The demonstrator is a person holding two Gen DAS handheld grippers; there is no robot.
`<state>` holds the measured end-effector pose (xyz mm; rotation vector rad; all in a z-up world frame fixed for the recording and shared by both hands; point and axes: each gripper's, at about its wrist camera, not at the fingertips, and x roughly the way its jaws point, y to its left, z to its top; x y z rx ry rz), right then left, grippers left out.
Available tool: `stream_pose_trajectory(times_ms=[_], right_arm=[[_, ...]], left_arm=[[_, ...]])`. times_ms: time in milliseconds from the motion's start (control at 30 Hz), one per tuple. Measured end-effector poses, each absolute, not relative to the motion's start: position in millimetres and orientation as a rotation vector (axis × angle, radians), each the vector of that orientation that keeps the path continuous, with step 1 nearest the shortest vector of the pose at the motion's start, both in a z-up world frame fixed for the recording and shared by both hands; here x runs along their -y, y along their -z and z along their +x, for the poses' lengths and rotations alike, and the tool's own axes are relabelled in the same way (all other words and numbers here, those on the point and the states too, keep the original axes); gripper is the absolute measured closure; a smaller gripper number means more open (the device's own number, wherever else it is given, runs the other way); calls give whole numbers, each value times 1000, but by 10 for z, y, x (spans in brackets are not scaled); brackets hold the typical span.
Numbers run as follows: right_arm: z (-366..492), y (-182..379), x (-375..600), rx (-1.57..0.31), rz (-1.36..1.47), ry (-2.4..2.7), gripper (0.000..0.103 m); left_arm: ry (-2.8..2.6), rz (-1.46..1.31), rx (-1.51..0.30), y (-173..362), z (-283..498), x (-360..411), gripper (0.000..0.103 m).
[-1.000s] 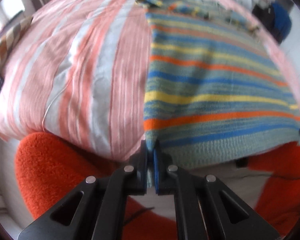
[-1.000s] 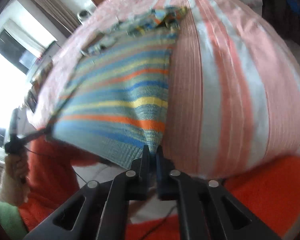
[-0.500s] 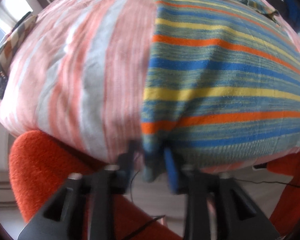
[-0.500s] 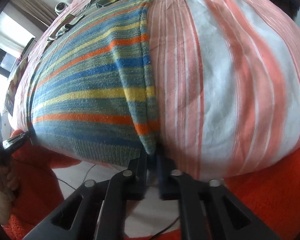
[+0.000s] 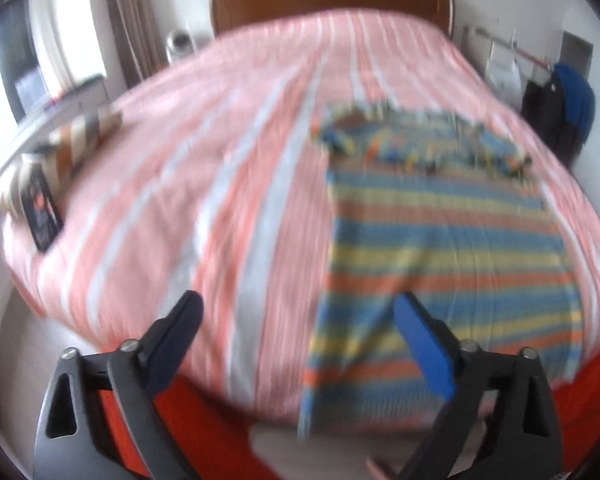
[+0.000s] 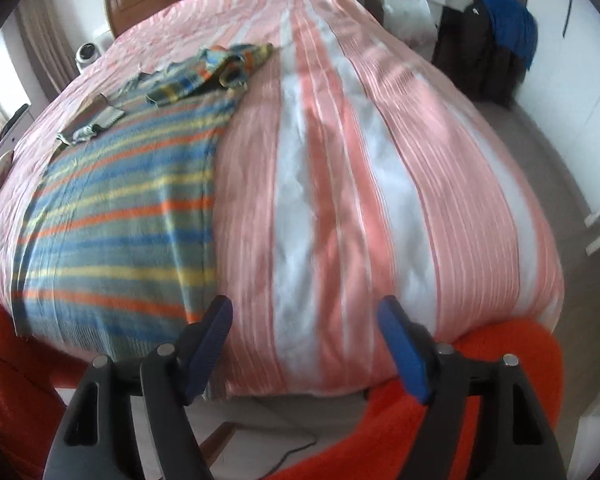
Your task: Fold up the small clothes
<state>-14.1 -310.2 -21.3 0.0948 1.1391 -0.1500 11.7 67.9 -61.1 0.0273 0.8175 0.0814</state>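
**With the hem let go, both grippers hang clear of the striped knit**

While the striped knit garment point(image 5: 440, 248) lies spread flat near the foot of the bed point(image 6: 380, 200), its ribbed hem drooping over the edge, neither tool has any hold on it. The left gripper point(image 5: 296, 320) has its jaws wide apart and opening, with nothing pinched between them; the garment's near corner only shows through the gap, below and behind. The right gripper point(image 6: 304, 324) is likewise parting its jaws over bare pink-and-white bedspread, the knit's edge just beside its left finger.

By my reading, the smoothing-out step is finished and the first real fold is next. That move calls for a fresh grip, probably on the far end where the crumpled sleeves point(image 6: 204, 68) are bunched, or on 1 long side edge, with both tools taking matching points so the cloth travels evenly.

Compared with 1 second ago, the change is plain: then each gripper was clamped tight on a hem corner, 2 holds in all. Now both have released, and the left view takes in far more of the bed, up to the headboard point(image 5: 332, 0).
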Motion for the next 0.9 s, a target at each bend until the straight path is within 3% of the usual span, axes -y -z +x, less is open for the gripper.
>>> stream_pose_trajectory(times_ms=[200,300,567,600,667,700,733,900], right_arm=[[453,-307,2744,-952,-126,-25,28],[1029,-416,2449,-891,-246,-165,19],[2559,467,1662,-1013,-361,-411,20],[2698,627,1580,-1031,-381,-418,23],[2890,792,1608,-1058,-349,-383,57],[2971,803,1751,-1067,-280,-328,91],[3005,754,1895,-1058,-228,-279,96],[2806,167,3362,-927,44,14,96]], left_arm=[[-210,57,-697,815,496,-663,4],[-223,-1,-731,1063,443,-776,4],[-308,-23,-755,1230,382,-1067,4],[-309,-28,-770,1258,403,-1083,4],[-306,-35,-807,1318,432,-1100,4],[-302,-40,-818,1335,434,-1107,4],[-299,-48,-823,1343,424,-1115,4],[-290,-58,-818,1355,456,-1095,4]])
